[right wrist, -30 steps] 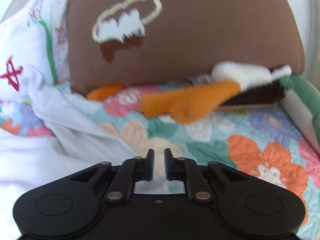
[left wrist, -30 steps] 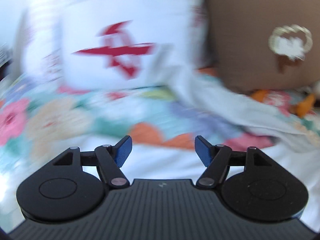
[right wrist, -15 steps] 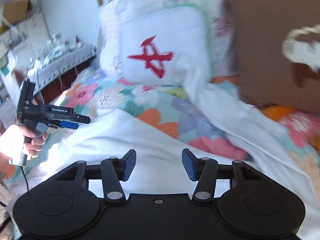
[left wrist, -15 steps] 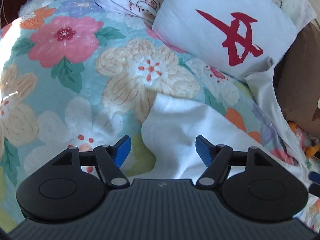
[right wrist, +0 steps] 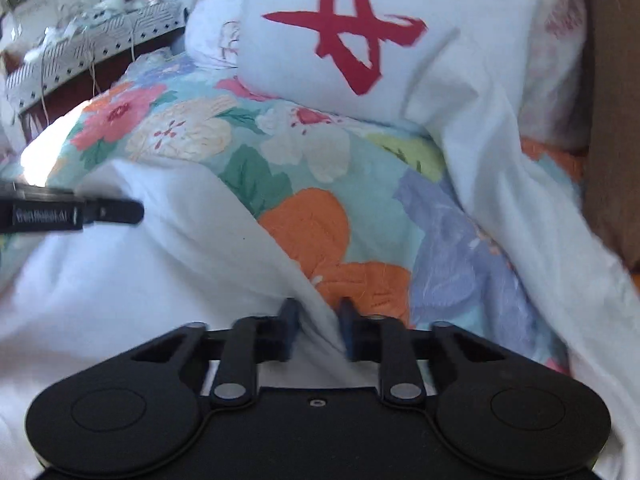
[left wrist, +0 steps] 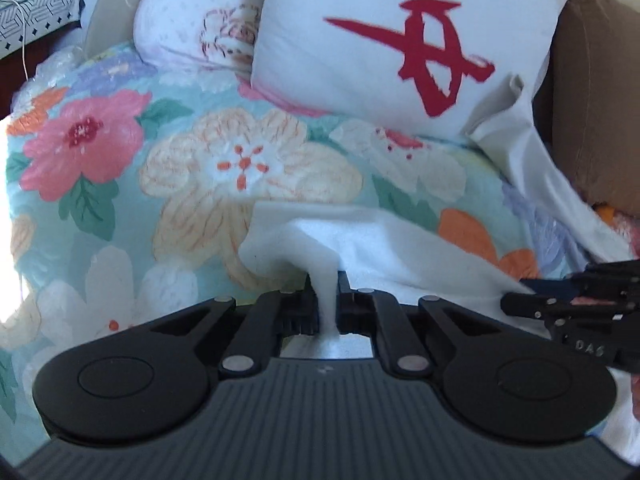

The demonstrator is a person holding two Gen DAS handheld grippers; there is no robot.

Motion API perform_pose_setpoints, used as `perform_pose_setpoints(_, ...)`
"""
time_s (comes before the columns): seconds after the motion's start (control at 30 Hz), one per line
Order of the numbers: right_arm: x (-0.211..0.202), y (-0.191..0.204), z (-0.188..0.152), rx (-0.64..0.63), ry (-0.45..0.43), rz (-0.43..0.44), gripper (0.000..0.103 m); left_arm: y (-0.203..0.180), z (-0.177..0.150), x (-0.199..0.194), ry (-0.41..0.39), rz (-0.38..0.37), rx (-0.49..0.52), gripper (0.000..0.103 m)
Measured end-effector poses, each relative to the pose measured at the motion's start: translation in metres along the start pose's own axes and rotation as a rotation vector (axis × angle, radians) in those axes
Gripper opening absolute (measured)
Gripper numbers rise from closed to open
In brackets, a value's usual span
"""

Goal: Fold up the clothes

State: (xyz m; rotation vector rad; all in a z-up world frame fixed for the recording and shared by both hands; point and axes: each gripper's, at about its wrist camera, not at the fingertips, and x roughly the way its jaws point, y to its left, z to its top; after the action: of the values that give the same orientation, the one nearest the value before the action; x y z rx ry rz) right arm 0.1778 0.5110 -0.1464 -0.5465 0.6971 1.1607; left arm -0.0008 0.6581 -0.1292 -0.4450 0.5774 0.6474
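Left gripper [left wrist: 327, 300] angled downward, jaws pinched tight on a fold of the white garment [left wrist: 384, 248] at its corner. Right gripper [right wrist: 318, 330] angled downward at the garment's edge, jaws closing, cloth between the fingers [right wrist: 289, 330], gap visible.

Garment [left wrist: 384, 240] on quilt [left wrist: 168, 184], pillow [left wrist: 384, 40] behind, cushion [left wrist: 596, 100] at right.

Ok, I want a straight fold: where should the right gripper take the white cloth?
On the cloth's raised edge over the orange flower, coming from the near side; that ridge lifts off the quilt. The right gripper's jaws are closing around it.
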Motion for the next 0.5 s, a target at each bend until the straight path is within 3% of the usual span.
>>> perform_pose_setpoints(0.03,-0.004,0.005,0.005,-0.023,-0.035,-0.031,0.004,0.001,0.005,-0.006,-0.041,-0.003,-0.015,0.006)
perform_pose_setpoints(0.1,-0.012,0.010,0.017,-0.039,-0.121,-0.098,0.004,0.002,0.011,-0.011,-0.095,0.012,-0.051,0.007)
perform_pose_setpoints(0.17,-0.012,0.005,0.027,0.014,-0.157,-0.132,0.004,0.005,0.010,-0.007,-0.114,0.057,-0.109,0.019)
perform_pose_setpoints(0.23,0.003,-0.001,0.031,0.062,-0.112,-0.158,0.006,0.007,0.006,0.008,-0.022,0.185,-0.120,0.079)
perform_pose_setpoints(0.3,0.022,-0.004,0.023,0.094,-0.053,-0.149,0.009,0.010,0.000,0.021,0.080,0.274,-0.090,0.081)
perform_pose_setpoints(0.33,0.020,-0.004,0.019,0.125,-0.063,-0.154,0.012,0.012,-0.004,0.023,0.119,0.294,-0.072,0.081)
perform_pose_setpoints(0.37,0.018,-0.004,0.015,0.156,-0.074,-0.160,0.021,0.014,-0.007,0.022,0.145,0.305,-0.060,0.081)
perform_pose_setpoints(0.43,-0.008,-0.004,0.008,0.262,-0.125,-0.155,0.031,0.017,-0.008,0.011,0.219,0.277,-0.034,0.081)
perform_pose_setpoints(0.5,-0.048,-0.003,-0.005,0.347,-0.220,-0.110,0.034,0.021,-0.009,-0.005,0.244,0.284,-0.043,0.081)
